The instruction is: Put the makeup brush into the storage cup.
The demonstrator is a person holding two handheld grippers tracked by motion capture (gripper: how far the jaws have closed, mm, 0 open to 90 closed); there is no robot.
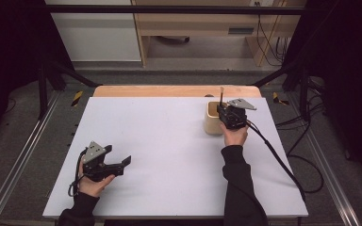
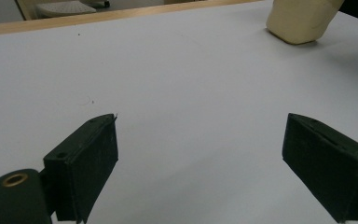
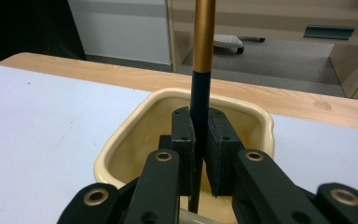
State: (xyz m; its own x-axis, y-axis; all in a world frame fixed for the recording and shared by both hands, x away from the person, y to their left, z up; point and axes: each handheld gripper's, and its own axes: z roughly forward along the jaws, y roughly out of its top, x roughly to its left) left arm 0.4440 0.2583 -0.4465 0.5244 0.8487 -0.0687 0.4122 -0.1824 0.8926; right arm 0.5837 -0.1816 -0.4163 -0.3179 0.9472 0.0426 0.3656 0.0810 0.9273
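Right gripper (image 3: 199, 154) clamped on upright black-and-gold stick (image 3: 202, 70) pinched between its jaws, cream container (image 3: 135, 130) directly beneath them, left gripper (image 2: 200, 158) spread wide over bare white table (image 2: 168, 84), container well beyond its jaws.

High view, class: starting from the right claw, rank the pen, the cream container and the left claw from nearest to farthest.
1. Pen: clamped upright in the right claw.
2. Cream container: directly under and left of that claw, at the table's far right.
3. Left claw: far across the table, near left.
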